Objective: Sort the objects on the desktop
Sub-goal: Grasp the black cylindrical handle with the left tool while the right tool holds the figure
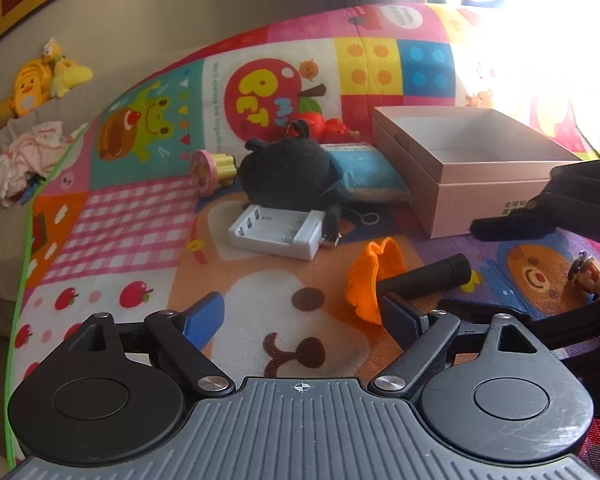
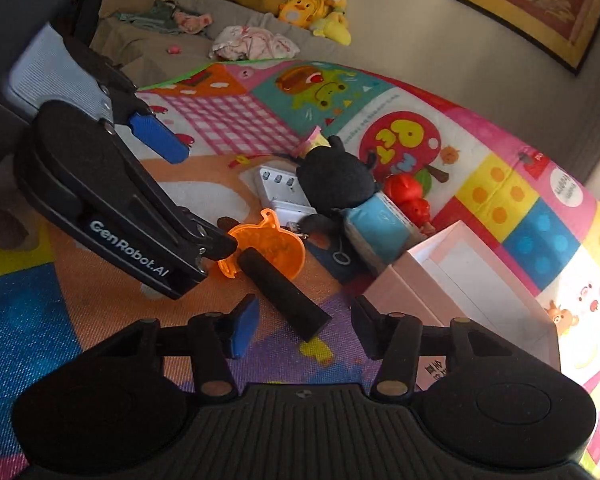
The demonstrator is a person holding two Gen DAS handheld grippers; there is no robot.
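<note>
A pink open box (image 1: 472, 168) (image 2: 460, 280) stands empty on the colourful play mat. Before it lie a black cylinder (image 1: 428, 276) (image 2: 284, 296), an orange plastic piece (image 1: 366, 280) (image 2: 268, 244), a white battery case (image 1: 278, 232) (image 2: 280, 192), a black plush (image 1: 288, 168) (image 2: 336, 180), a blue pouch (image 1: 366, 168) (image 2: 380, 228) and red toys (image 1: 324, 124) (image 2: 410, 196). My left gripper (image 1: 304, 320) is open and empty, its right finger next to the orange piece. My right gripper (image 2: 304, 328) is open and empty, just short of the cylinder.
A pink-and-yellow stamp toy (image 1: 212, 168) lies left of the plush. A small figurine (image 1: 590, 276) lies at the right. A sofa with yellow plush toys (image 1: 44, 76) (image 2: 316, 10) and clothes (image 1: 28, 156) borders the mat (image 1: 120, 216).
</note>
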